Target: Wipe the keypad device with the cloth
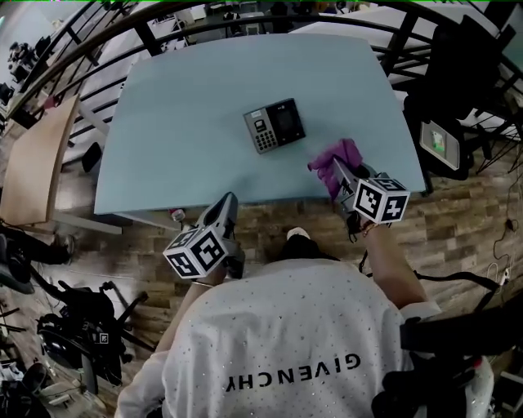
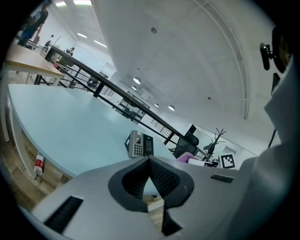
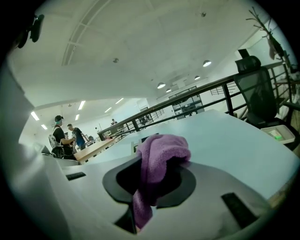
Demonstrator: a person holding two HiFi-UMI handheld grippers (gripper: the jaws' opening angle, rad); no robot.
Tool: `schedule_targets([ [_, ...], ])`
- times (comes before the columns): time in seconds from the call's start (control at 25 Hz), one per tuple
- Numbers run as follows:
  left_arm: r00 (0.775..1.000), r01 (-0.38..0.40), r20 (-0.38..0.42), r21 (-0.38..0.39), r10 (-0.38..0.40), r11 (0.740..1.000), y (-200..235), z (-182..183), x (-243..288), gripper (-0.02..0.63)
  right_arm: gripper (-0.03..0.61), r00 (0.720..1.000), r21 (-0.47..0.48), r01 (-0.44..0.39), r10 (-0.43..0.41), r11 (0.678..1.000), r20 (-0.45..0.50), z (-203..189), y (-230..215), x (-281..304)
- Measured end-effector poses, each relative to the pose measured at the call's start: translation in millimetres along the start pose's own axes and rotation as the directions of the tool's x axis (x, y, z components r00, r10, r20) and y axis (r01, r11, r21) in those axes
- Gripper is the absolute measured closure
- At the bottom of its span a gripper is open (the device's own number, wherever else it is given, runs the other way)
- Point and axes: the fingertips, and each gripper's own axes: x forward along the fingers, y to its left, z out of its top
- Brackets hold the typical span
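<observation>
The keypad device (image 1: 274, 125) lies flat near the middle of the pale blue table (image 1: 180, 122); it also shows in the left gripper view as a grey keypad device (image 2: 138, 144) far ahead. A purple cloth (image 1: 337, 159) is clamped in my right gripper (image 1: 333, 171), to the right of the device and apart from it. In the right gripper view the cloth (image 3: 157, 161) bulges out between the shut jaws and hides most of the device. My left gripper (image 1: 226, 204) hangs at the table's front edge, jaws shut with nothing between them.
A black office chair (image 1: 458, 106) with a small screen stands right of the table. A wooden bench (image 1: 37, 163) sits at the left. Black railings (image 1: 245, 20) run behind the table. A wheeled chair base (image 1: 82, 326) lies on the wooden floor at lower left.
</observation>
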Motion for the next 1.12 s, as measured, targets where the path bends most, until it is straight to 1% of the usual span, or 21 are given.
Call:
schedule_targets([
  [0.12, 0.999, 0.015, -0.029, 0.001, -0.015, 1.000, -2.4, -14.1, -7.0, 0.609, 0.517, 1.000, 0.008, 0.027, -0.027, 1.000, -0.003, -15.7, -1.6, -17.8],
  [0.24, 0.999, 0.018, -0.042, -0.004, -0.018, 1.000, -2.8, -23.2, -10.7, 0.609, 0.520, 0.999, -0.007, 0.041, -0.041, 0.999, -0.016, -27.4, -0.9, -31.3],
  [0.36, 0.998, 0.037, -0.058, -0.009, -0.037, 0.999, -8.8, -29.0, -10.8, 0.609, 0.520, 0.998, -0.024, 0.057, -0.058, 0.998, -0.025, -30.6, -0.1, -43.9],
  [0.56, 0.995, 0.061, -0.079, -0.020, -0.063, 0.998, -16.9, -41.7, -10.2, 0.609, 0.520, 0.996, -0.016, 0.089, -0.089, 0.996, -0.018, -37.7, -8.8, -60.4],
  [0.84, 0.995, 0.060, -0.083, -0.038, -0.063, 0.997, -15.3, -44.3, -8.0, 0.609, 0.520, 0.995, -0.020, 0.101, -0.101, 0.995, -0.027, -41.7, -11.5, -67.7],
  [1.12, 0.996, 0.056, -0.074, -0.034, -0.058, 0.998, -21.7, -43.6, -8.3, 0.609, 0.520, 0.996, -0.017, 0.091, -0.091, 0.996, -0.017, -38.1, -14.5, -69.6],
])
